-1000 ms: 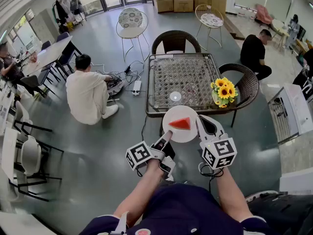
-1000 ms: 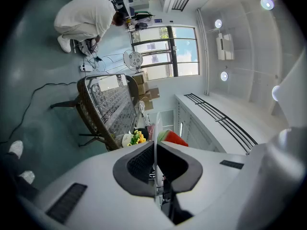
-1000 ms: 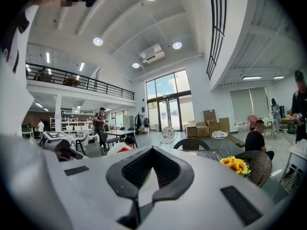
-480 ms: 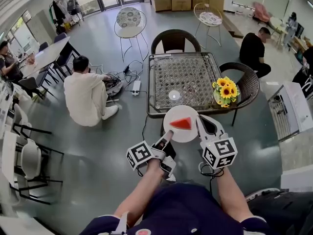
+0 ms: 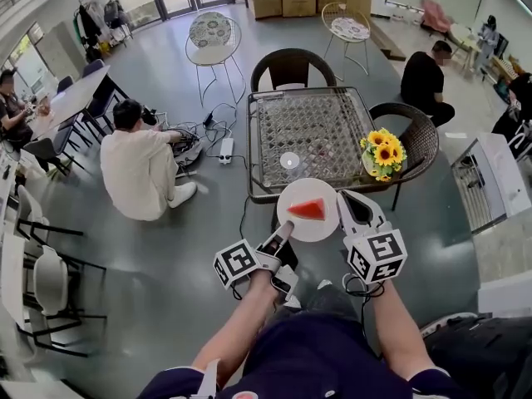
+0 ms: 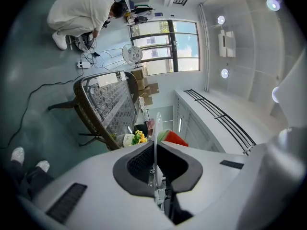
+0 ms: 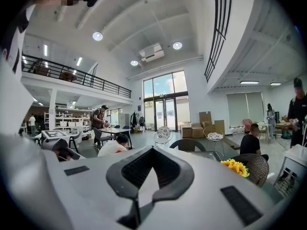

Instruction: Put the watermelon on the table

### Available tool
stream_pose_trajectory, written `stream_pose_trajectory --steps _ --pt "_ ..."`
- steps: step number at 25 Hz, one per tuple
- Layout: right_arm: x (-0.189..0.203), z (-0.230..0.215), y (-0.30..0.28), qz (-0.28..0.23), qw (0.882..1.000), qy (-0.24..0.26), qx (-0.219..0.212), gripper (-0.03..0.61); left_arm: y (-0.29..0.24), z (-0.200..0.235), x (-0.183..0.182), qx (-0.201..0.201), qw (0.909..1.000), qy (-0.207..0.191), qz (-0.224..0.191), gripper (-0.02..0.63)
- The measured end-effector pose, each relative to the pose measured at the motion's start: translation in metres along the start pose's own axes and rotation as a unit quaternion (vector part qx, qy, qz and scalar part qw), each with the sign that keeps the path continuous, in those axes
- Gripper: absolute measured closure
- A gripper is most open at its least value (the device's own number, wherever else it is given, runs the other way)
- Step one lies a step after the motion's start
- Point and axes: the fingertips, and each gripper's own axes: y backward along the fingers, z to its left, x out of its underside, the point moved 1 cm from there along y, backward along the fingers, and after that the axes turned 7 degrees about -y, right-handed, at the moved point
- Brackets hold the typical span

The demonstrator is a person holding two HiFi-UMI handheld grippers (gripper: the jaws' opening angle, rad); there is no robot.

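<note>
A red watermelon wedge (image 5: 307, 209) with a green rind lies on a round white plate (image 5: 309, 225). My left gripper (image 5: 285, 227) is shut on the plate's near-left rim and holds it level in front of the glass-topped wicker table (image 5: 312, 131). The plate's far rim overlaps the table's near edge in the head view. In the left gripper view the plate (image 6: 156, 128) shows edge-on between the pads, with the watermelon wedge (image 6: 173, 138) behind it. My right gripper (image 5: 341, 196) sits just right of the plate, shut, with nothing seen between its pads (image 7: 149, 169).
On the table stand a pot of sunflowers (image 5: 381, 152) at the right edge and a small white dish (image 5: 288, 160) near the front. Wicker chairs (image 5: 293, 69) flank the far and right sides. A person (image 5: 137, 169) crouches on the floor to the left, among cables.
Both grippers and the plate keep almost the same place in the head view. The left gripper stays shut on the plate. The room has shifted slightly in the picture.
</note>
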Motion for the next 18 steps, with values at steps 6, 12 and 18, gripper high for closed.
stream_pose_trajectory --steps 6,12,18 --pt "0.004 -0.017 -0.011 0.003 1.0 -0.005 0.016 0.575 -0.016 0.01 -0.008 -0.005 0.9999 0.002 0.013 0.6" --pt "0.003 -0.038 -0.035 0.006 1.0 -0.011 0.02 0.575 -0.044 0.016 -0.021 -0.008 0.9998 0.001 0.02 0.6" --pt "0.0 -0.066 -0.069 0.009 1.0 -0.017 0.017 0.575 -0.079 0.022 -0.041 -0.012 0.9997 0.001 0.02 0.6"
